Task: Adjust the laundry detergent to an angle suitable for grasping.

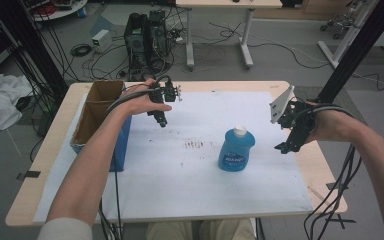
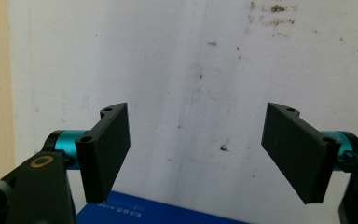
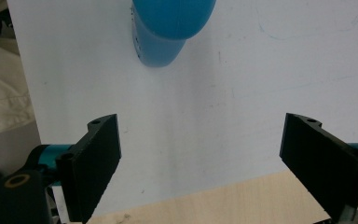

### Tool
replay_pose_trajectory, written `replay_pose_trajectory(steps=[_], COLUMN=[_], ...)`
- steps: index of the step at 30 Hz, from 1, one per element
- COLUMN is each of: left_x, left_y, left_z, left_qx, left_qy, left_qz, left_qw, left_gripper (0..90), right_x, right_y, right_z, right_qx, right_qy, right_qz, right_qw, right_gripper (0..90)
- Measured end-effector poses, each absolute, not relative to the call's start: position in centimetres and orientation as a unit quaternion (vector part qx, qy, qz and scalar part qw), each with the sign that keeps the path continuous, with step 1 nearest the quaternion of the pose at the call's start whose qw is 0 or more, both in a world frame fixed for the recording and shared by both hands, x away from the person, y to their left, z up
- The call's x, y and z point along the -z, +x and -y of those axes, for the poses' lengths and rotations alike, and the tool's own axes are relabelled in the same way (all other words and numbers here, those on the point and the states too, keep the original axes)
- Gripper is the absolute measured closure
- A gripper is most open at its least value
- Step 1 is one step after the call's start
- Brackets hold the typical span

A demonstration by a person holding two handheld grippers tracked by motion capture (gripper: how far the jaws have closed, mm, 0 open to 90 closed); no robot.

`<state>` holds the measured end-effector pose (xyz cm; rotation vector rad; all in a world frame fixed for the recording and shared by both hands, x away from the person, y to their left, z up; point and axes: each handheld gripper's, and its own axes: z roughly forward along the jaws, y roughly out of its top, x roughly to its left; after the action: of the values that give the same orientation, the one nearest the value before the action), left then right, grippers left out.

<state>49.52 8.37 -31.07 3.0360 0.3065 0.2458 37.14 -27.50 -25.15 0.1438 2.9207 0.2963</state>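
A blue bottle (image 1: 236,149) with a white cap stands upright right of centre on the white sheet (image 1: 180,170); its lower body (image 3: 168,28) appears at the top of the right gripper view. My right gripper (image 1: 286,146) hovers to the bottle's right near the table edge, open (image 3: 200,163), nothing between the jaws. My left gripper (image 1: 162,121) hangs over the sheet's far left part, beside the box, also open (image 2: 196,154) and empty above the stained sheet.
An open cardboard box with blue sides (image 1: 100,117) stands at the table's left edge; its blue edge (image 2: 158,212) shows below the left jaws. Dark smudges (image 1: 195,145) mark the sheet's middle. Bare wood (image 1: 325,170) borders the sheet on the right.
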Motion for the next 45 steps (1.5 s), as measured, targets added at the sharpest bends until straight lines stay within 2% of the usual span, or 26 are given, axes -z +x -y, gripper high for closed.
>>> replay_pose_trajectory(steps=[45], left_x=[30.6], left_y=[49.0], left_z=[-7.7], left_qx=[-0.078], left_qy=[0.991], left_qz=[-0.102], left_qw=[0.044], left_gripper=[23.7], right_x=[25.5], right_y=[36.6], right_z=[27.3], right_qx=[-0.107], right_qy=[0.043], right_qz=[-0.988], right_qw=[0.101], right_gripper=[11.6])
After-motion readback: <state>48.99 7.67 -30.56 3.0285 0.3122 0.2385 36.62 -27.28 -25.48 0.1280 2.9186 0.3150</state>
